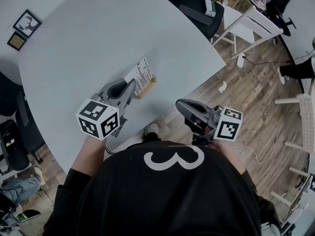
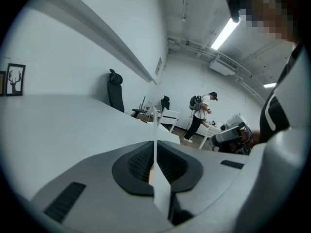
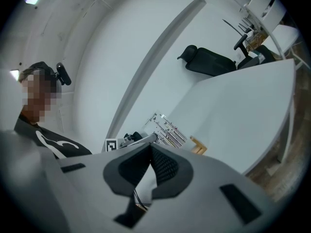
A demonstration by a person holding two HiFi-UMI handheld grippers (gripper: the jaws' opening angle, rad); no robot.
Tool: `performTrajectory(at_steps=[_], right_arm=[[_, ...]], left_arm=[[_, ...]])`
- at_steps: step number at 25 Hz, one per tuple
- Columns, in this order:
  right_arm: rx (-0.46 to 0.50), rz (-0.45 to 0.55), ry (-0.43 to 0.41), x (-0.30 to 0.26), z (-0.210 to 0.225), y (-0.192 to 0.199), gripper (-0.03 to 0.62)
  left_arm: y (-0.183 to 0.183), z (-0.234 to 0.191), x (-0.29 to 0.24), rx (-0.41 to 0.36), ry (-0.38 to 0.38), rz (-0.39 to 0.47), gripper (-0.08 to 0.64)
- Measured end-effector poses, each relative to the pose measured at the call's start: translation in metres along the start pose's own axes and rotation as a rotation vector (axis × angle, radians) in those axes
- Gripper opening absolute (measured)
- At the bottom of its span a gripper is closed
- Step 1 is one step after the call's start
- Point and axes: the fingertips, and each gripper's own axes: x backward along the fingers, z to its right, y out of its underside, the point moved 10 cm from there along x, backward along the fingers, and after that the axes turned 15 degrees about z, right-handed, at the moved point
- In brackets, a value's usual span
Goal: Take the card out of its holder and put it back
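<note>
Holding the card [image 1: 139,74] by one side edge, our left gripper [image 1: 131,86] has its jaws closed on it. In the left gripper view the sheet runs edge-on as a thin white line between the black pads [image 2: 171,163], which press it from both sides. The card stands near the edge of the table [image 1: 88,38], and as far as we can tell its lower edge sits in the wooden holder [image 1: 147,86]. We cannot see the slot itself. Our right gripper [image 1: 179,103] hangs off the table over the floor, well apart from the card, with its jaws together at the tips and nothing between them.

We judge the card to be very light and thin, stiff enough to stand but quick to bow if we twist it or pinch it far from the slot. The side edge, low and close to the holder, looks like the best place to grip, and the pull should go straight up along the card's own plane. The holder looks small and light, so it may lift or slide with the card unless the right gripper steadies it. For the return, the lower edge must line up with the narrow slot, or a corner may catch and crease.
</note>
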Motion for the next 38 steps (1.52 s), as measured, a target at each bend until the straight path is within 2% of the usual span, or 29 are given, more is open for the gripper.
performTrajectory(at_steps=[8, 23, 29, 38], right_arm=[[0.002, -0.013, -0.006, -0.003, -0.003, 0.001, 0.009], [0.003, 0.001, -0.004, -0.004, -0.004, 0.001, 0.01], [0.007, -0.002, 0.005, -0.003, -0.004, 0.001, 0.009], [0.011, 0.0, 0.017, -0.002, -0.004, 0.001, 0.009]], left_arm=[[0.006, -0.002, -0.006, 0.01, -0.016, 0.01, 0.025], [0.009, 0.004, -0.006, -0.089, -0.004, -0.006, 0.025], [0.014, 0.002, -0.007, -0.071, -0.012, 0.024, 0.025], [0.015, 0.001, -0.007, -0.082, -0.003, 0.048, 0.025]])
